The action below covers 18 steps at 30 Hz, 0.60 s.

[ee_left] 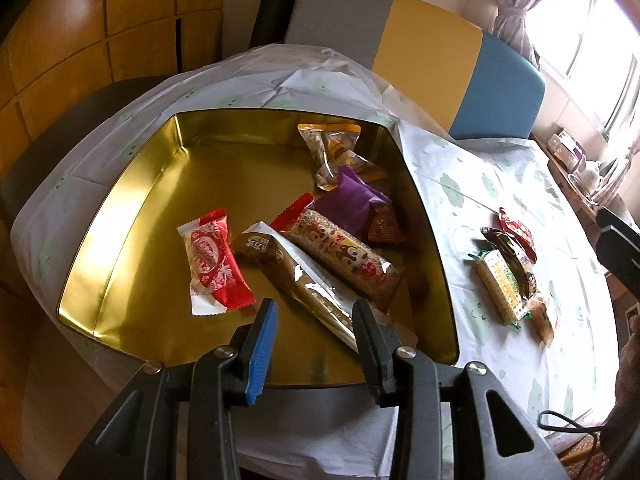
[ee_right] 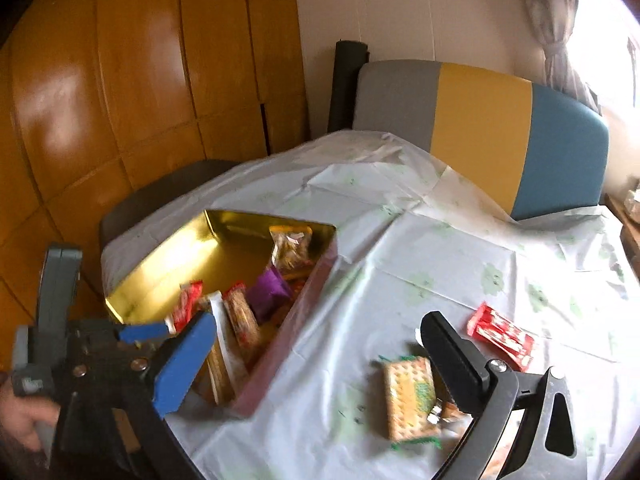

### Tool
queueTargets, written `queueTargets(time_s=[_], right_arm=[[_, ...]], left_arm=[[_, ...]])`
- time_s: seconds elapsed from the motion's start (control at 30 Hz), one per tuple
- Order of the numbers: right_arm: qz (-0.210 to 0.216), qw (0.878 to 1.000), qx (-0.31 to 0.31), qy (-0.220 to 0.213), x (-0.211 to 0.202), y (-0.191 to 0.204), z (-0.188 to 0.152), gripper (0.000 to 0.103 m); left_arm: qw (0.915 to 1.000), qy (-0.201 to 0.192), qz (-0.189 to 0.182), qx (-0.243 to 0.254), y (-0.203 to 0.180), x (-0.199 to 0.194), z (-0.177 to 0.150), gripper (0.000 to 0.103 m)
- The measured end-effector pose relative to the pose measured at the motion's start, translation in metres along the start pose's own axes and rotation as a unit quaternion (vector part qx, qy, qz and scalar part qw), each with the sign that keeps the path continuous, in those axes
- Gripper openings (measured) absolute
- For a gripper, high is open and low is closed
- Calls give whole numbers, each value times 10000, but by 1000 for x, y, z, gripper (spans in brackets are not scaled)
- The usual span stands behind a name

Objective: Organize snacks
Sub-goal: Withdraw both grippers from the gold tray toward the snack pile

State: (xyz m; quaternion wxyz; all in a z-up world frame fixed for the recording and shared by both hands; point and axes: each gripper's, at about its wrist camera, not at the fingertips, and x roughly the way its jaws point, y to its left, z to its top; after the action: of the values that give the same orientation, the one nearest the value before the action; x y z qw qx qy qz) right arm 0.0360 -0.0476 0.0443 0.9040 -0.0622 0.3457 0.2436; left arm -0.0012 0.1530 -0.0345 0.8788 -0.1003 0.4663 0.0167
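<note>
A gold tin box [ee_left: 132, 204] on the table holds several snack packs: a red-and-white one [ee_left: 212, 260], a long brown-and-silver bar [ee_left: 304, 284], a cracker bar [ee_left: 344, 252], a purple pack [ee_left: 356, 200] and a clear nut bag [ee_left: 332, 148]. My left gripper [ee_left: 316, 312] is open and empty just above the near end of the brown bar. The tin also shows in the right wrist view [ee_right: 168, 264]. My right gripper [ee_right: 320, 340] is open and empty above a green-edged cracker pack [ee_right: 408, 396] on the cloth. A red pack [ee_right: 500, 336] lies beyond it.
The table has a white cloth with green prints [ee_right: 440, 260]. A grey, yellow and blue chair back [ee_right: 480, 128] stands behind it. Wooden cabinet doors [ee_right: 120, 100] fill the left. More loose snacks [ee_left: 508, 276] lie right of the tin.
</note>
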Motion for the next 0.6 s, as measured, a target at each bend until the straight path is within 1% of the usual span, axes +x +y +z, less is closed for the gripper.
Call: queueTargets(time_s=[0.13,0.23,0.37,0.43,0.5,0.6], right_arm=[[-269,9996,-33,0,-15,-21,-10,103],[-287,9995,96,23,-24,-44,-16,103],[-584,9979,209,206,-32,-76,-25,103],[-657,9962,448,346,-34,-101,-31,103],[-687,9928,866,469,-34,-130,-37,103],[-887,9813,1608,578,-34,-177,-55,103]], left_arm=[[9999,-36,4,98,-6,-3,0,39],[9999,-39,-7,147,-9,-4,0,39],[9997,-31,-6,226,-14,-4,0,39],[9996,-14,-7,265,-17,-3,0,39],[9995,-6,-7,308,-20,-3,-1,39],[9992,4,1,392,-25,-3,-1,39]])
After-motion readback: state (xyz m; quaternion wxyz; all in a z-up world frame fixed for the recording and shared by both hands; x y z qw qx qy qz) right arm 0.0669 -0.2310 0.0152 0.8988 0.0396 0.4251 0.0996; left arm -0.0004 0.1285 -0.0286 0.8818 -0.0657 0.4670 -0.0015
